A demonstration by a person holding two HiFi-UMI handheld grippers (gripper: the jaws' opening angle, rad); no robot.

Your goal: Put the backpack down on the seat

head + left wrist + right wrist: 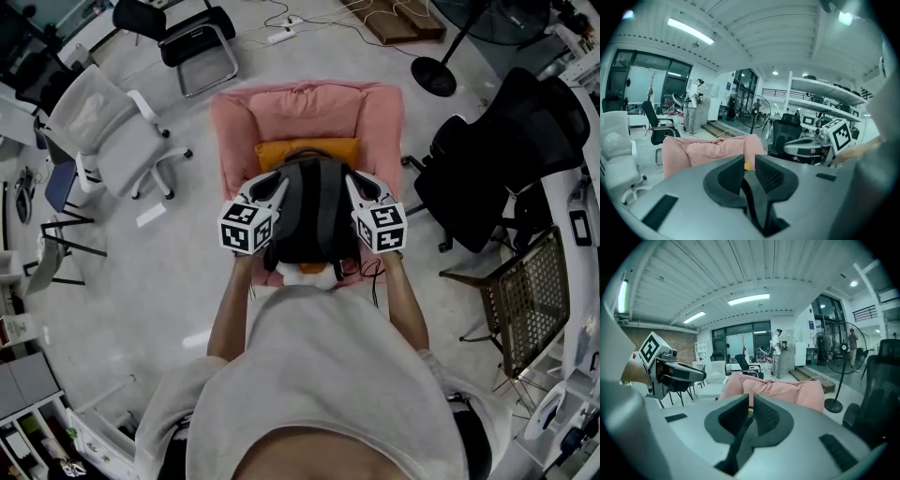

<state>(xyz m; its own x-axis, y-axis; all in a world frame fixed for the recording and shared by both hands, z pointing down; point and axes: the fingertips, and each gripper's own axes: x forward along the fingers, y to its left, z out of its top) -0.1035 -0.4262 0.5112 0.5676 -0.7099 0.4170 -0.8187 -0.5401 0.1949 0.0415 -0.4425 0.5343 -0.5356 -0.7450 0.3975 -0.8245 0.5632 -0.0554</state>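
Head view: the pink seat (234, 122) stands just ahead, and the backpack (309, 216) hangs over its front part. Left tongs (749, 164) and right tongs (751, 401) each pinch a dark strap (757, 206). Best lower both evenly, releasing only once the seat bears it.

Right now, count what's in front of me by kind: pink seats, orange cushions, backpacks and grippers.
pink seat: 1
orange cushion: 1
backpack: 1
grippers: 2 (left gripper, right gripper, both clamped on the backpack)
Total: 5
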